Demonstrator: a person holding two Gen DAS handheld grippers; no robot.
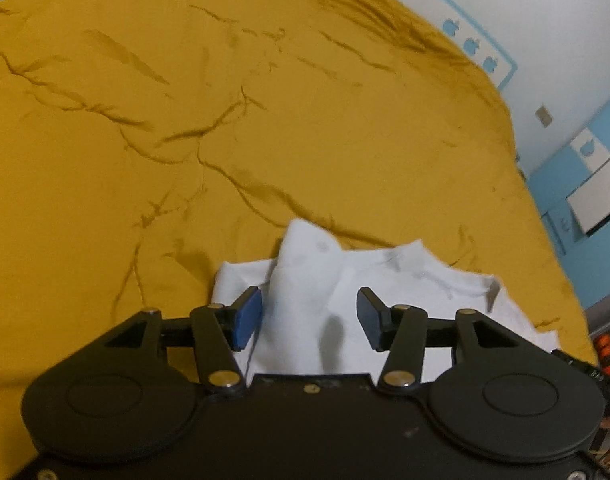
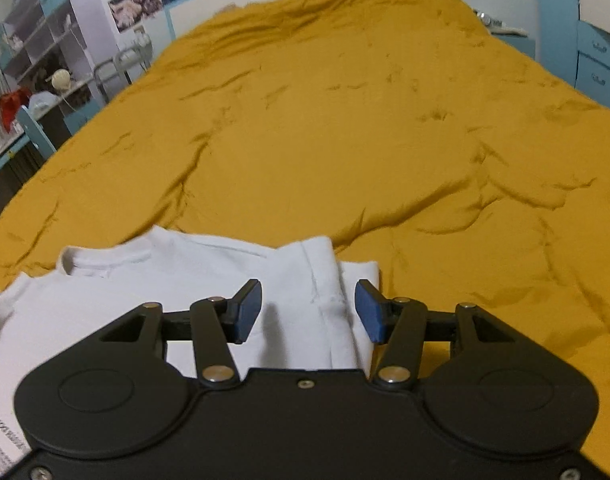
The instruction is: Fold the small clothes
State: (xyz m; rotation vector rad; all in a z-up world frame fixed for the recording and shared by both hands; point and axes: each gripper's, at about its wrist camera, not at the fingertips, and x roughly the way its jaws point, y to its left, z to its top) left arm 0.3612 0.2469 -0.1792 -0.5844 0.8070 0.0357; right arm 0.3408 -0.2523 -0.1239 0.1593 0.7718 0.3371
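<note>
Closest to me are the two tools the person holds. The left gripper (image 1: 309, 318) has its blue fingers (image 1: 247, 320) apart, with a raised bump of white cloth standing between them. They are not pinching it. The right gripper (image 2: 308, 310) also has its fingers (image 2: 247, 312) apart, over a sleeve that is folded in on the shirt. Nothing is held by either one.

The white shirt (image 2: 185, 280) lies on the near part of the bed (image 2: 345, 140), just in front of both grippers. The left gripper is at one side of the shirt and the right gripper is at the other side. The neck hole (image 2: 105, 258) sits on the far edge of the shirt, so the shirt points away from the person, toward the far end of the bed. Its long line seems to run from near to far. The bottom of the shirt is hidden under the grippers.

I think the step now is grabbing the two sides to fold. To do it well, each gripper should go down low, pinch only the shirt and not the yellow cover, and lift both sides evenly so the fold stays straight. The bump by the left gripper looks messy and may need to be made flat first.

Past the shirt is only wrinkly yellow cover.
</note>
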